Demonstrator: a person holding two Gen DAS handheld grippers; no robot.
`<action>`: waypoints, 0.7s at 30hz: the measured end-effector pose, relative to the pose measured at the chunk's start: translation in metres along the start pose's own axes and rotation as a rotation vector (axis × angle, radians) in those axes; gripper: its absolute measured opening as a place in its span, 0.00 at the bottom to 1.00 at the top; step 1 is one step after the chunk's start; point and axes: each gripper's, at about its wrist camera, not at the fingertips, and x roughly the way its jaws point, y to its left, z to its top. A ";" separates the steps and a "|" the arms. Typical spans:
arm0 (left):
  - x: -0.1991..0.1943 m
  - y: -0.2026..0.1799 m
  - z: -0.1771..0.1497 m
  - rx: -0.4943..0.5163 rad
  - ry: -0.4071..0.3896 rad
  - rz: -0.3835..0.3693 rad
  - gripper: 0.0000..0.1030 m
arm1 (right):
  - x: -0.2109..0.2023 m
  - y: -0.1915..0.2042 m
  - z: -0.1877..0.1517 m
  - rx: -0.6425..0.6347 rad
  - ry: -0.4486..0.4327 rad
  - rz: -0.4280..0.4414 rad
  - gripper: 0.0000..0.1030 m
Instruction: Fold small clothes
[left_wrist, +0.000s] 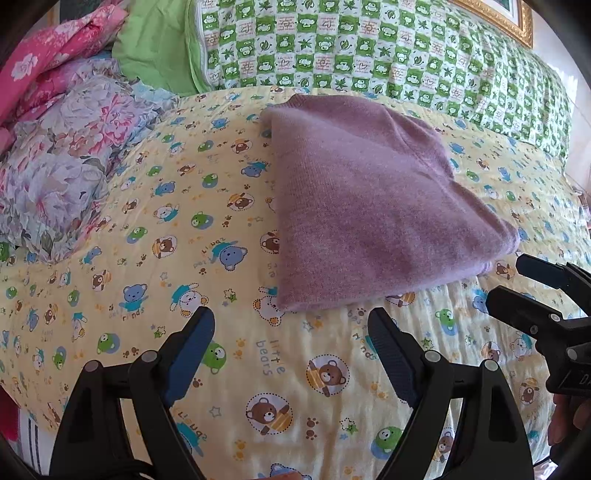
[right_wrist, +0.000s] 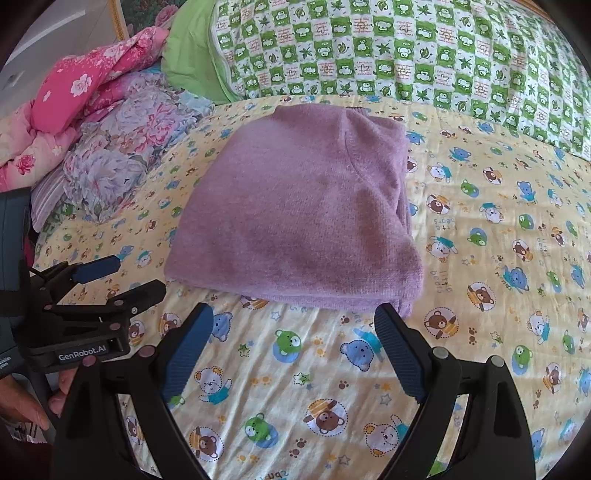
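Note:
A small purple knit sweater (left_wrist: 373, 206) lies folded into a compact pile on the yellow bear-print sheet (left_wrist: 184, 258); it also shows in the right wrist view (right_wrist: 295, 206). My left gripper (left_wrist: 291, 325) is open and empty, just in front of the sweater's near edge. My right gripper (right_wrist: 293, 325) is open and empty, also just short of the near edge. The right gripper shows at the right of the left wrist view (left_wrist: 517, 286), and the left gripper shows at the left of the right wrist view (right_wrist: 122, 278). Neither touches the sweater.
A green checked quilt (left_wrist: 369, 48) lies along the back of the bed. A floral lilac pillow (left_wrist: 74, 158) and pink flowered bedding (left_wrist: 48, 62) are heaped at the left. A gold picture frame (left_wrist: 513, 18) hangs at top right.

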 end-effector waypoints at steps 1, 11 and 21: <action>0.000 0.000 0.000 0.000 -0.002 0.000 0.83 | -0.001 0.000 0.000 0.000 -0.003 -0.002 0.86; -0.003 0.001 0.000 -0.003 -0.007 0.002 0.83 | -0.004 0.001 0.002 0.000 -0.010 0.007 0.86; -0.007 0.001 -0.001 -0.010 -0.009 0.003 0.83 | -0.005 0.002 0.004 -0.004 -0.012 0.015 0.87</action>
